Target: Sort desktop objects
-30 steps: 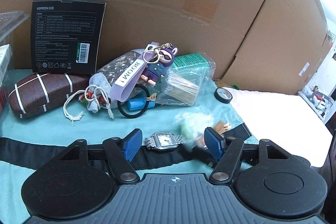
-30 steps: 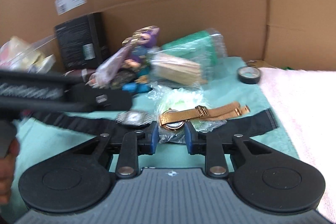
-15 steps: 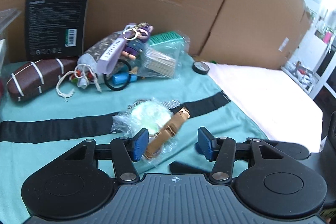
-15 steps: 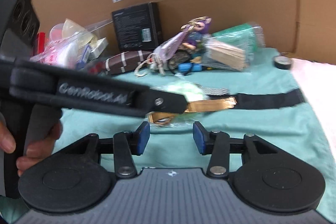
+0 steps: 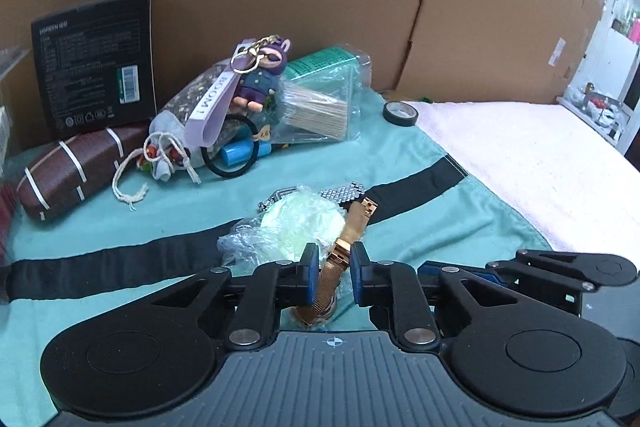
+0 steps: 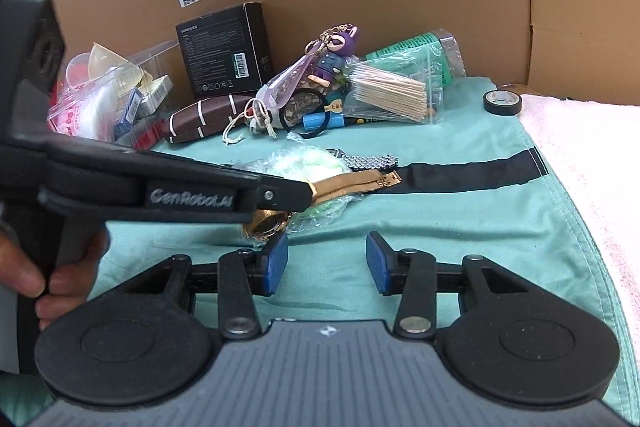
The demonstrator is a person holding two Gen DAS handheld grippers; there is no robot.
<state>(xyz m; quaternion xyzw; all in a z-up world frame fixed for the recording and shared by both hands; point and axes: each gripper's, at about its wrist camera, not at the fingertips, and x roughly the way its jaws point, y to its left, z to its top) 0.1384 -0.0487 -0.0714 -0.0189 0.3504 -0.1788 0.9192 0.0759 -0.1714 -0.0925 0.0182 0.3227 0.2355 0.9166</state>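
A gold mesh-strap watch (image 5: 354,223) lies over a pale green item in a clear wrapper (image 5: 296,223) on the teal cloth (image 5: 180,203). My left gripper (image 5: 335,265) has its jaws closing, with the gold strap between the blue pads and pinched there. In the right wrist view the left gripper (image 6: 308,193) reaches in from the left and covers the strap's near end, while the gold watch (image 6: 352,185) face hangs below it. A silver watch (image 5: 344,193) lies just behind. My right gripper (image 6: 326,263) stands open over bare cloth, nothing between its fingers.
A pile at the back holds a black box (image 5: 94,75), brown glasses case (image 5: 68,167), purple keychain figure (image 5: 260,79) and a bag of toothpicks (image 5: 320,111). A black tape roll (image 5: 400,113) sits by the pink towel (image 5: 540,155). Cardboard walls stand behind. A clear bin (image 6: 100,95) is at the left.
My left gripper shifted from the silver watch to the gold one and narrowed its jaws around the strap. My right gripper opened and drew back from the gold watch.
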